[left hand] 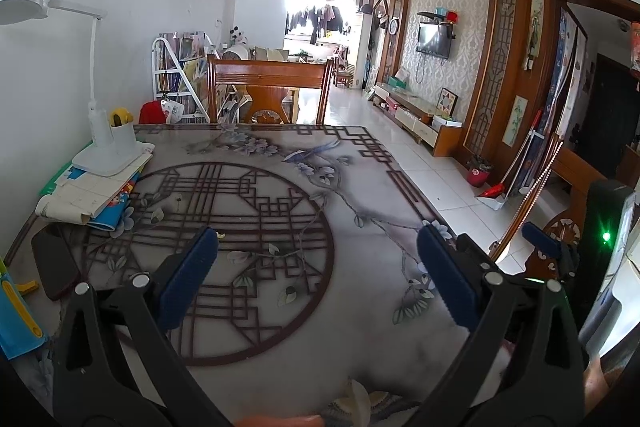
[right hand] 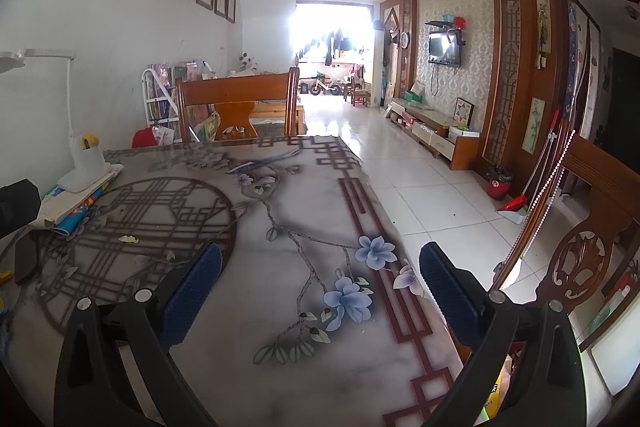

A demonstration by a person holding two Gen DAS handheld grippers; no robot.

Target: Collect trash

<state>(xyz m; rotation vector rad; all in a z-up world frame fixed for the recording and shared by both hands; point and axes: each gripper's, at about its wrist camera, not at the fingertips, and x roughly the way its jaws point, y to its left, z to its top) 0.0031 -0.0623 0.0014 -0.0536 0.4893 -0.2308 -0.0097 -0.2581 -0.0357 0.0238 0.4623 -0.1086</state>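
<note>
While both claws hung empty, left claw (left hand: 318, 247) and right claw (right hand: 320, 263) spread wide over the worktop (right hand: 280, 367), a small pale scrap (right hand: 129, 238) lay ahead-left on the lattice pattern; best approached low, fingers straddling it, clear of the booklets (right hand: 72, 211).

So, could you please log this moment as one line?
left gripper: open, empty | right gripper: open, empty | paper scrap: on table, ungrasped

The table (left hand: 360, 187) middle is left open from 6 to 12 o'clock. Passage at 9 to 10 o'clock is blocked by a lamp (left hand: 102, 143), papers (left hand: 92, 191) and phone (left hand: 54, 263).
</note>
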